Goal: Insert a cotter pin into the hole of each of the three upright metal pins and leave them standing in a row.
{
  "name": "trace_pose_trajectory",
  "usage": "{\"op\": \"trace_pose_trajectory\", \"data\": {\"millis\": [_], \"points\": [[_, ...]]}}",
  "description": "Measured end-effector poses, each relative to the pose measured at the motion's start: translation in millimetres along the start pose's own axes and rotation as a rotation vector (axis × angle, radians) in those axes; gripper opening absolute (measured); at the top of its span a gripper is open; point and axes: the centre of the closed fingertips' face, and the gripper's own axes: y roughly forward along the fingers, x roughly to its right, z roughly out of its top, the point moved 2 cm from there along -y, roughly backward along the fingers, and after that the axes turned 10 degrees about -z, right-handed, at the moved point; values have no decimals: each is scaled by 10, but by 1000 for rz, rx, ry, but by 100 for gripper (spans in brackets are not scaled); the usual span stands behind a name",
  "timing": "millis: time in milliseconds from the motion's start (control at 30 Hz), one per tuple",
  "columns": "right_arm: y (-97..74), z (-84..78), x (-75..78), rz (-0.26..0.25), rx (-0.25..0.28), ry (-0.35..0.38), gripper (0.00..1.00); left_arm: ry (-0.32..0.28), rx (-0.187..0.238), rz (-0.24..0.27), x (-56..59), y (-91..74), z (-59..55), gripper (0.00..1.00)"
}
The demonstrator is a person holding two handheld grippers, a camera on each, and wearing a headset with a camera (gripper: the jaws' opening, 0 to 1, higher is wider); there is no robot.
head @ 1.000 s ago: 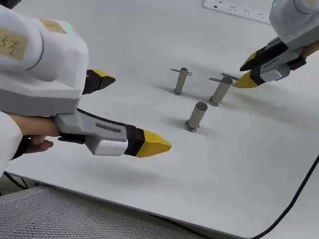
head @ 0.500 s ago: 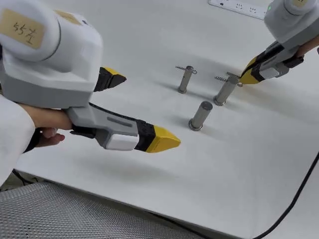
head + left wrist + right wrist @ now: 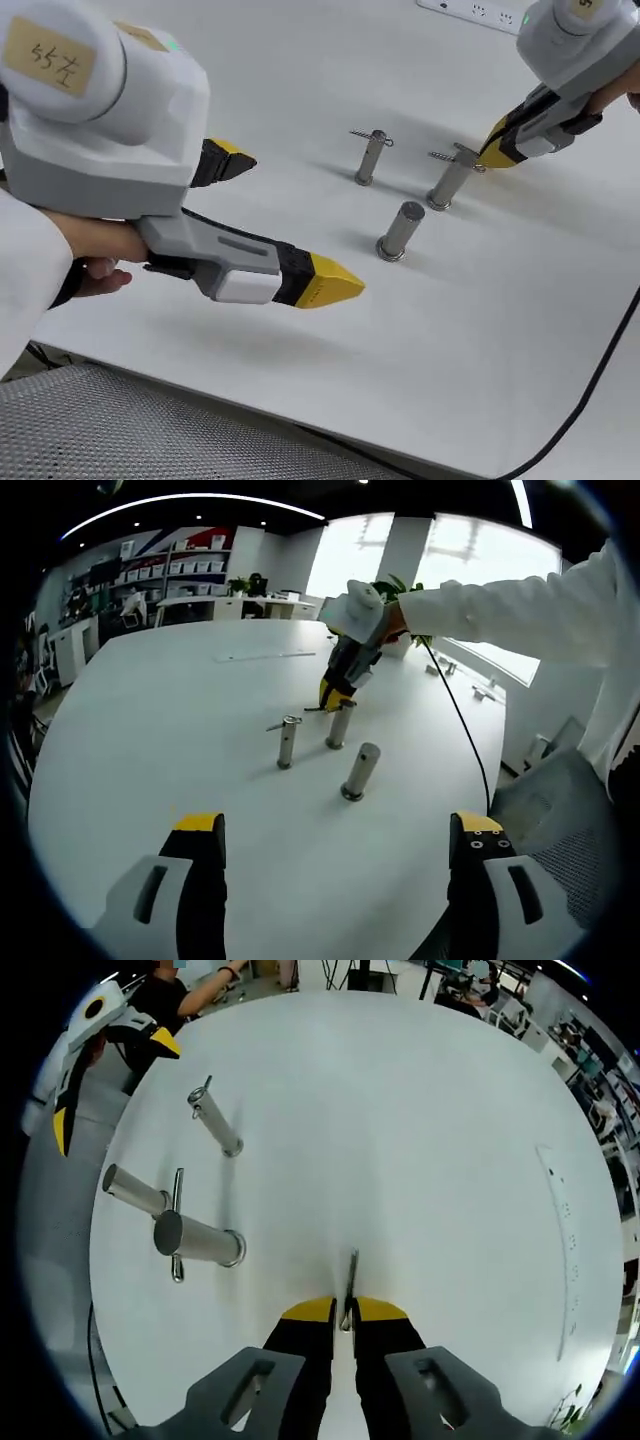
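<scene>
Head view — right claw (image 3: 488, 158) now tight on cotter pin (image 3: 351, 1278)

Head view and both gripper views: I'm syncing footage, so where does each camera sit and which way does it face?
Head view: on the headset, looking down at the table and three metal pins; left gripper, its hand and right gripper show.
Left gripper view: rides the left gripper, faces the pins and right gripper; own jaws open.
Right gripper view: rides the right gripper, looks along the table; own jaws pinch a cotter pin.
Shared: both gripper views show the pins and the other gripper.
</scene>
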Motion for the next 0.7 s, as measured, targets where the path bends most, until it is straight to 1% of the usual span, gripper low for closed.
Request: {"op": "trace_pose_trajectory", "data": {"millis": [67,100,167,233,333,367,467,500,533,567,600,633,667,700], "points": [[0,-2,-3,-1,-4,-19,0,-3,0,-1,1,0,-3,91],[-1,9,-13,-4,-7,-20,0,-4,-1,-2,2,0,-5,91],[12,19,14,-25,-19,-4,0,-5,-2,-4,5,-1,-6,91],[11,25,9,-25,-21,-14,0,-6,-2,-3,5,-1,-5,90],[6,18,4,-35,-11,-35,0,-6,0,-2,31,9,8,90],[17,12,39,-40,-3,-42,0,-9,3,-3,32,11,12,90],[19,12,56,-51,6,-43,0,-12,7,-6,48,18,23,90],[11,13,56,-53,13,-46,0,-11,8,-7,54,19,30,90],[1,46,46,-43,41,-22,0,-12,9,-7,52,16,35,90],[-12,64,56,-32,67,27,0,-12,10,-8,53,12,42,90],[-38,63,87,-42,66,20,0,-11,15,-9,57,6,61,89],[-81,73,74,-49,68,6,0,-12,20,-10,60,2,75,89],[-141,127,89,-61,92,13,0,-16,28,-13,59,-6,94,89],[-209,234,78,-66,139,46,0,-17,33,-14,59,-12,110,88]]}}
